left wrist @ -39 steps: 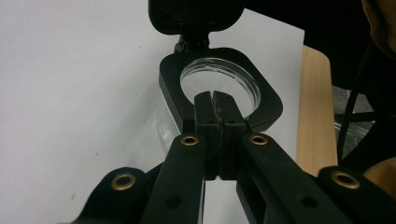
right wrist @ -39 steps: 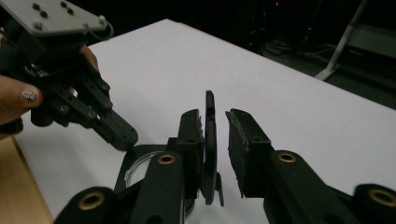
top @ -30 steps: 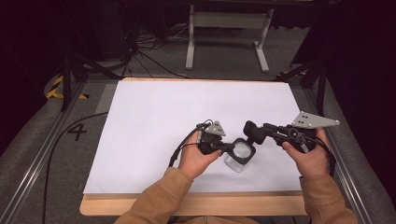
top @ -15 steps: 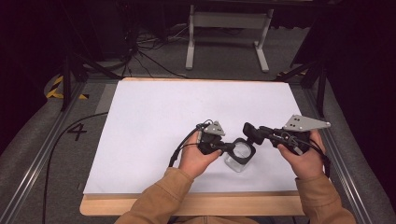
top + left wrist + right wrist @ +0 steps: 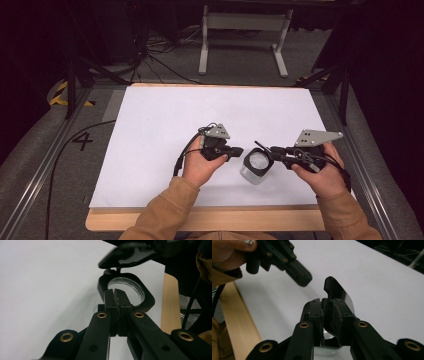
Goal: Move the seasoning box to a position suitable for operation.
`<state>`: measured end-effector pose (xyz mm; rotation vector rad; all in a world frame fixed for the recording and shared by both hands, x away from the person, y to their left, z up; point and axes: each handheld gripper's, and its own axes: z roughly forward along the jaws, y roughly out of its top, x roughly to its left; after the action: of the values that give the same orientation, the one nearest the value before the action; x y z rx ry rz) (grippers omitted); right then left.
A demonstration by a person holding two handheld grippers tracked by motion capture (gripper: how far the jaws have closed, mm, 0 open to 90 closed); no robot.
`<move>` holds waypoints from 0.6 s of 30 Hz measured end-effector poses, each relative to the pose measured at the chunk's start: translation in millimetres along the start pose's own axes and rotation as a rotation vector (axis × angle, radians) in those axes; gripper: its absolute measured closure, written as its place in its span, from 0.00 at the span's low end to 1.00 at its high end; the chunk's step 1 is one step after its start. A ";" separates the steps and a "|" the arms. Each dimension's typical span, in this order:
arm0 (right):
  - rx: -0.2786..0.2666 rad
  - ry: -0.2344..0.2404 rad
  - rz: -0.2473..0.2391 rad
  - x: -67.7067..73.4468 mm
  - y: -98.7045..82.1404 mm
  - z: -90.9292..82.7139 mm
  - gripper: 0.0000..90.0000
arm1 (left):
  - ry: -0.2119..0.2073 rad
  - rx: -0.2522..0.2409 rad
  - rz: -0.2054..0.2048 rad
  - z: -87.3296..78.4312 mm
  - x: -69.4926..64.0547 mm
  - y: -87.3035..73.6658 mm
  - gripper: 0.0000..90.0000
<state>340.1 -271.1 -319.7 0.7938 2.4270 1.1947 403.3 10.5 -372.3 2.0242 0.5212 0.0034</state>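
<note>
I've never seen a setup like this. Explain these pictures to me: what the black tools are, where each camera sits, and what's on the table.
A person at a table holds a black hand-worked clamp, called a gripper, in each hand. The high view looks down from above the person. The other two pictures come from small cameras riding on each gripper, looking along its two jaws. On the white table stands one clear jar with a black lid. The right gripper is closed on that lid. The left gripper is closed on nothing, just beside the jar.

White sheet (image 5: pixel 200 120) on wooden table (image 5: pixel 210 220); grey floor beyond with cables (image 5: pixel 160 60) and metal stand (image 5: pixel 242 37).
</note>
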 end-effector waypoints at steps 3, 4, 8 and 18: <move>0.023 0.037 0.007 2.4 -0.7 4.3 0.85 | 0.012 -0.005 -0.010 -4.5 3.3 -0.7 1.00; 0.032 0.051 0.006 3.3 -1.3 6.4 0.85 | 0.012 -0.004 -0.012 -5.8 4.1 -0.6 1.00; 0.079 0.091 -0.001 7.9 -3.3 13.5 0.88 | 0.020 -0.008 -0.019 -9.7 6.9 -0.4 1.00; 0.184 0.103 -0.005 11.5 -12.7 30.4 0.90 | 0.024 -0.003 -0.015 -9.5 8.2 0.8 1.00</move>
<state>342.0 -251.4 -348.5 0.7939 2.6516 1.0452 409.0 21.2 -368.7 2.0191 0.5510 0.0199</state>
